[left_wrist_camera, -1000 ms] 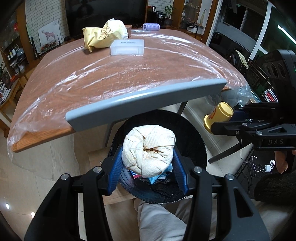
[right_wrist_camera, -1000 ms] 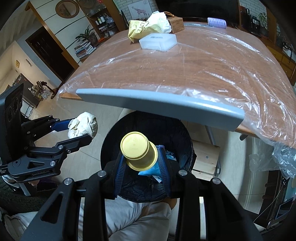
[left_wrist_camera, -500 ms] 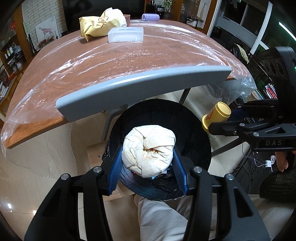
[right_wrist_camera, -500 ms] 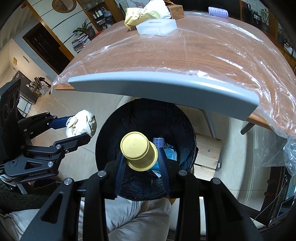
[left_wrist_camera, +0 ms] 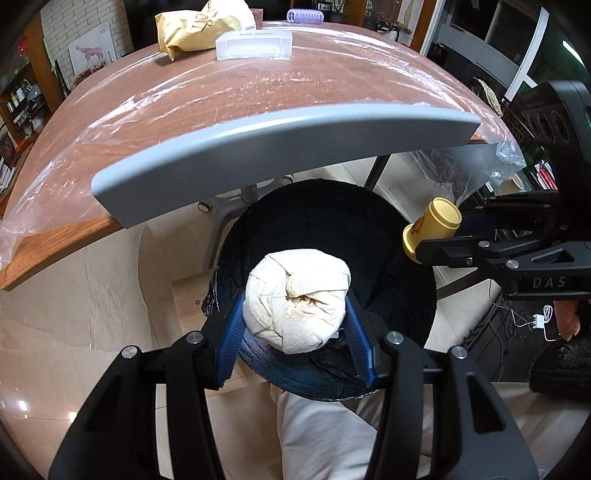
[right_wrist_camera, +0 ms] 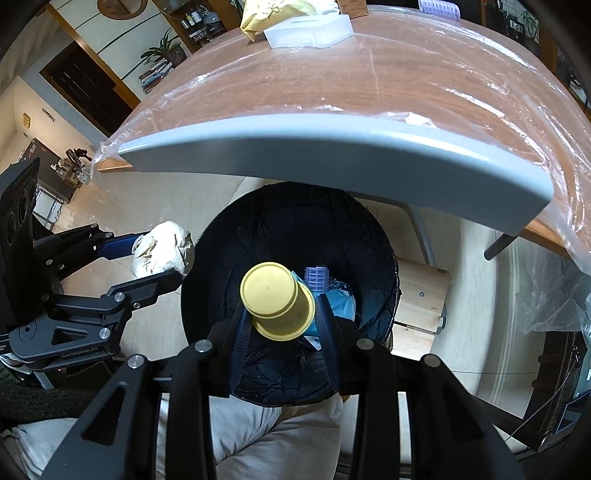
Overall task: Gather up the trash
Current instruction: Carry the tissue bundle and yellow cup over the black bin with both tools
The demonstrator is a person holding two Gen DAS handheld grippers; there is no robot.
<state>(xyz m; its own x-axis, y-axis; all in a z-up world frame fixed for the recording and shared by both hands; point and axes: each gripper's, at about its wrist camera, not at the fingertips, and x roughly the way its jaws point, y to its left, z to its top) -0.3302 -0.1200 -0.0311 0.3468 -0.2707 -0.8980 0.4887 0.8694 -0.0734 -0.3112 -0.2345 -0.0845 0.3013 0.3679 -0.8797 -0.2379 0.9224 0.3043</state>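
My left tongs (left_wrist_camera: 295, 325) are closed on a ball of crumpled paper towel (left_wrist_camera: 297, 297), and my right tongs (right_wrist_camera: 282, 321) grip a yellow cup (right_wrist_camera: 277, 301) with its base toward the camera. Both loads hang above the mouth of the black-lined trash bin (right_wrist_camera: 373, 236), which stands on the floor between my knees, under the grey chair back (left_wrist_camera: 280, 147). I judge the step in hand is the drop. To do it well, I should keep each load over the middle of the opening, not over the rim, and open one pair of tongs fully before the other. The paper is light and may stick to a pad. Beyond, on the plastic-covered surface (left_wrist_camera: 240, 85), a yellow bag (left_wrist_camera: 201, 27) and a white box (left_wrist_camera: 255, 44) remain.
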